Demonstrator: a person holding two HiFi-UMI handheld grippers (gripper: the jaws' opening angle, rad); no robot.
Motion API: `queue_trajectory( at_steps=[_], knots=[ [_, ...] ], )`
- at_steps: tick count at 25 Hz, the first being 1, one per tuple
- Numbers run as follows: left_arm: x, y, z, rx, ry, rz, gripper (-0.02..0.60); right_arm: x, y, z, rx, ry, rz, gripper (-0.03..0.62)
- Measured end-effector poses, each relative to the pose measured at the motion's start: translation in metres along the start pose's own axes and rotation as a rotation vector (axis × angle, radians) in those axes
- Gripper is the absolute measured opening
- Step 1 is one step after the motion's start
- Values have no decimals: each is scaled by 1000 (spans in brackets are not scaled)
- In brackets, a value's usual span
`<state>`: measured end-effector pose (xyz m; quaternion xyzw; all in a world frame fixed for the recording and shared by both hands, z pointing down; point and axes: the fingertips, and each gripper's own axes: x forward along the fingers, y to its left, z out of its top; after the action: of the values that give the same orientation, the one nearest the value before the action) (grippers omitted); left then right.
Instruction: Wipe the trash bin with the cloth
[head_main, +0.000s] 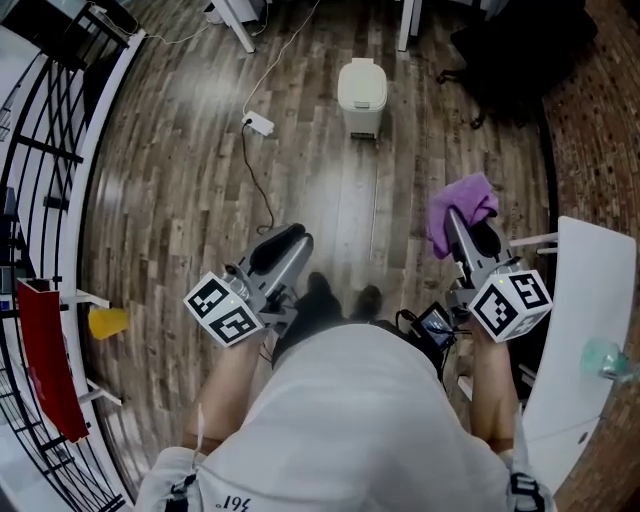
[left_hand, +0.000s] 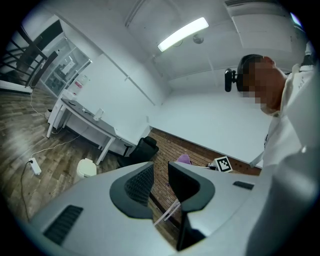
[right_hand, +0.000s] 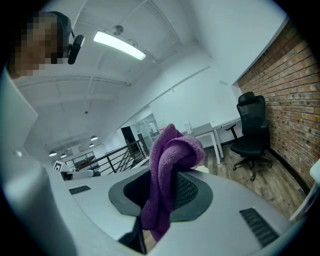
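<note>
A cream lidded trash bin (head_main: 361, 95) stands on the wood floor well ahead of me, and it shows small in the left gripper view (left_hand: 86, 168). My right gripper (head_main: 462, 222) is shut on a purple cloth (head_main: 460, 208), held up at the right, far from the bin. In the right gripper view the cloth (right_hand: 172, 160) bulges above the jaws and hangs down between them (right_hand: 167, 187). My left gripper (head_main: 290, 240) is held low at the left, its jaws close together with nothing between them (left_hand: 160, 172).
A white power strip (head_main: 258, 123) with its cable lies on the floor left of the bin. A black office chair (head_main: 520, 45) stands at the back right. A white table (head_main: 585, 330) is at my right and a black railing (head_main: 50, 200) at my left.
</note>
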<state>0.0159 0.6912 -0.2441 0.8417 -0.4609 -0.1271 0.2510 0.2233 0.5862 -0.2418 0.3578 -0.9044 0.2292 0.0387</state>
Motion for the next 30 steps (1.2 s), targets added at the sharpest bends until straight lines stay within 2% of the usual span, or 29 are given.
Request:
queue_trajectory(
  at_steps=[4, 10, 15, 20, 23, 27, 30],
  knots=[
    [2, 21, 2, -10, 10, 5, 92, 14, -11, -6, -24, 41, -47, 89],
    [19, 81, 18, -45, 26, -29, 92, 60, -22, -9, -41, 79, -135, 89],
    [36, 137, 55, -46, 27, -56, 92, 118, -26, 2, -51, 112, -187, 89],
    [45, 195, 98, -45, 29, -77, 92, 173, -23, 30, -43, 85, -226, 89],
    [45, 226, 111, -47, 36, -85, 92, 197, -24, 39, -48, 74, -250, 89],
    [45, 259, 117, -64, 36, -81, 92, 218, -24, 39, -58, 87, -262, 89],
    [47, 272, 119, -83, 32, -79, 92, 230, -21, 44, -40, 84, -229, 89]
  ],
)
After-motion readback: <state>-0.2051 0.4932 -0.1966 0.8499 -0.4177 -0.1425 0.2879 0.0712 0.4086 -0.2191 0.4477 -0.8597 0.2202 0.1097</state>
